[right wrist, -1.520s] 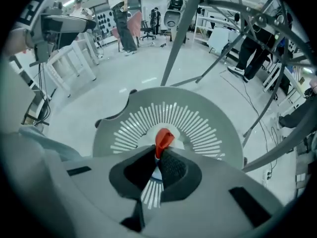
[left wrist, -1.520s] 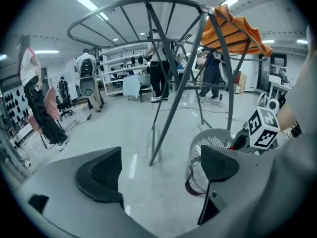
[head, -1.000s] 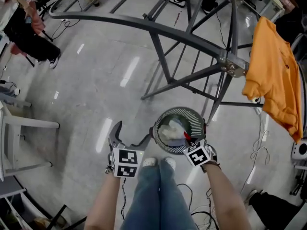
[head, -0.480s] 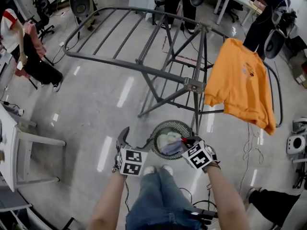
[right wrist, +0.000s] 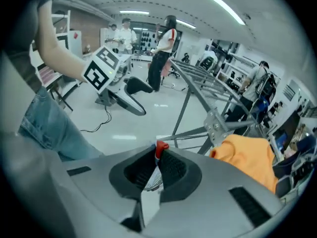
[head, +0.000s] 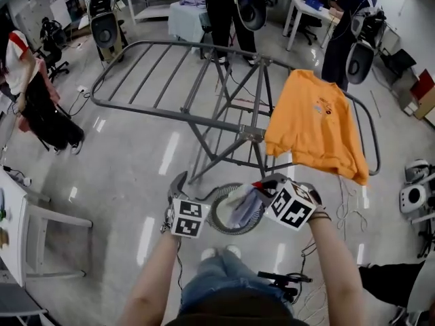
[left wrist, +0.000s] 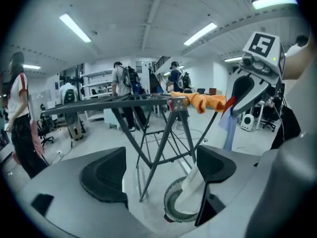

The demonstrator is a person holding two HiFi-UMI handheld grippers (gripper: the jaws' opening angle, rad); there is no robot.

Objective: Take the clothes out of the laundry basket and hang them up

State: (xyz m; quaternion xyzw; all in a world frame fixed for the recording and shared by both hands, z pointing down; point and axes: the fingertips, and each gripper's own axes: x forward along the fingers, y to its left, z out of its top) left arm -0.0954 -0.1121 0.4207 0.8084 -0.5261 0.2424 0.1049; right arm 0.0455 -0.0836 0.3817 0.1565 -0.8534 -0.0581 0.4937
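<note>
Right gripper [head: 262, 185] is clamped shut on a pale blue-white cloth garment with a red edge [head: 243, 206], and the red trim shows pinched at its jaw tips in the right gripper view. The garment hangs from that grip above the round dark slatted laundry basket [head: 219, 217], and its lower end trails down into the basket. Left gripper [head: 190, 190] is wide and holds nothing. Its jaws have just been narrowing a little, with only floor and rack legs seen between them.

By my reading the task is partly done. One orange long-sleeved sweatshirt [head: 312, 128] is already draped over the right end of the grey metal folding drying rack [head: 170, 111]. The pale garment is lifted but not yet hung, and most of the rack's rails are bare.

The count is two grippers, one basket, one rack, one garment hung and one in the grip. Whether more clothes lie under the trailing cloth in the basket I cannot tell.
</note>
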